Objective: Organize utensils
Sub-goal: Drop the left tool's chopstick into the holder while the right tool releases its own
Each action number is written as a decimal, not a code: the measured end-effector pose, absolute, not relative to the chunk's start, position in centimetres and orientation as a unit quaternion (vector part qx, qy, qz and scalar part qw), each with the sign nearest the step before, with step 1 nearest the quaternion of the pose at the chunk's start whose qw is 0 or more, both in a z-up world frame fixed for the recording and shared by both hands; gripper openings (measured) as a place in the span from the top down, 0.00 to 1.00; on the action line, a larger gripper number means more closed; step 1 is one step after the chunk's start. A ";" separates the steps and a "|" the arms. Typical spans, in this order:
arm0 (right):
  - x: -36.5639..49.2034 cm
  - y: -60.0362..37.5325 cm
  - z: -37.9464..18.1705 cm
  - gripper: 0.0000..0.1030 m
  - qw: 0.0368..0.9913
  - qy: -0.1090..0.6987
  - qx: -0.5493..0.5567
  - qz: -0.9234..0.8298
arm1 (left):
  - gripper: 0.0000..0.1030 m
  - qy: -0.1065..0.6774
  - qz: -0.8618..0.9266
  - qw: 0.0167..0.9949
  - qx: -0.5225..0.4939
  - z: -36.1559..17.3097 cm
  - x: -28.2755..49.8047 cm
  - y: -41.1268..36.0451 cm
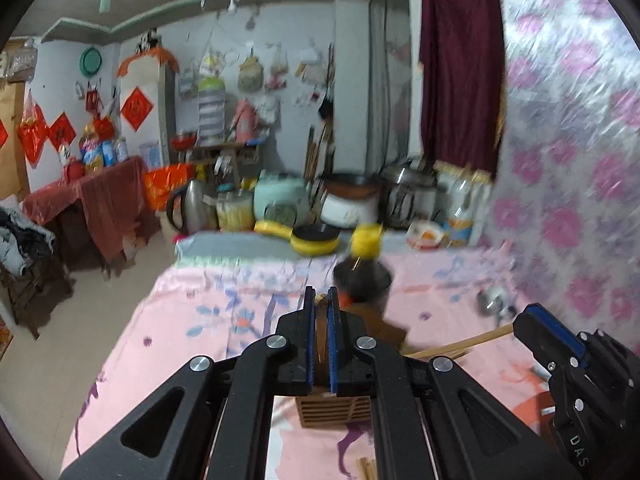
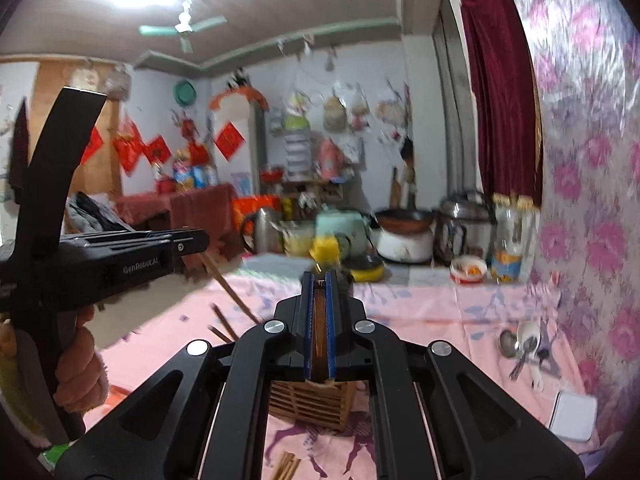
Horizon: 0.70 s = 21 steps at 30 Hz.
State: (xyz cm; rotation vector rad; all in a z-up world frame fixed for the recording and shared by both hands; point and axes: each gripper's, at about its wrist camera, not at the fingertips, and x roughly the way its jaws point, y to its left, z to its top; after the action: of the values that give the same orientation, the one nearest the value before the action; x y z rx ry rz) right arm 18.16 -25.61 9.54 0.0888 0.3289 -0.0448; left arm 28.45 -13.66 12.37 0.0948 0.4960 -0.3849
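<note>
Chopsticks (image 1: 320, 332) pinched edge-on in my left gripper (image 1: 320, 300); my right gripper (image 2: 319, 284) likewise clamps chopsticks (image 2: 319, 332). Slatted wooden holder (image 2: 310, 406) sits on pink cloth (image 2: 440, 312) just below both jaws. Spoons (image 2: 520, 346) lie well right.

Your left gripper (image 1: 321, 300) is matte black, with blue pads lining the inner faces of its two fingers and round silver screw heads at the linkage joints behind them. Your right gripper (image 2: 319, 284) has the same build: black arms with triangular cut-outs, blue pads, silver screws. Seen from the right gripper's side, the left tool's body carries pale "GenRobot.AI" lettering, and your hand (image 2: 78, 364) on its grip wears a fuzzy cuff.
</note>
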 end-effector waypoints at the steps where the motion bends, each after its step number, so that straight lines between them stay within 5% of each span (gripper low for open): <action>1: 19.3 -25.8 8.5 0.94 0.982 0.181 0.047 -0.025 | 0.91 0.256 -0.184 0.948 0.046 11.3 29.2 -13.7; 3: 21.3 -26.0 5.8 0.89 0.973 0.217 0.059 -0.048 | 0.62 0.282 -0.167 0.944 0.040 9.1 30.6 -13.8; 6: 20.6 -26.3 4.0 0.88 0.971 0.218 0.087 -0.036 | 0.45 0.286 -0.148 0.946 0.033 8.1 30.8 -12.9; 9: 17.9 -26.4 2.1 0.75 0.973 0.207 0.102 -0.027 | 0.27 0.274 -0.122 0.954 0.025 7.8 29.9 -11.3; 13: 16.2 -26.5 -0.9 0.70 0.964 0.223 0.148 0.001 | 0.20 0.274 -0.077 0.959 0.022 6.5 27.9 -9.3; 15: 16.0 -26.6 -2.2 0.49 0.954 0.243 0.175 0.012 | 0.19 0.287 -0.054 0.956 0.028 5.4 26.9 -8.8; 21: 14.2 -25.4 -4.8 0.35 0.957 0.262 0.114 0.044 | 0.19 0.350 -0.025 0.934 0.074 0.3 23.4 -9.0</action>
State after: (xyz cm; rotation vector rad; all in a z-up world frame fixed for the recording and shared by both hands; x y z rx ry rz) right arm 14.18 -25.38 -4.79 0.2319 0.5310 0.0887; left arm 23.44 -8.96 0.31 0.1503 0.7151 -0.0504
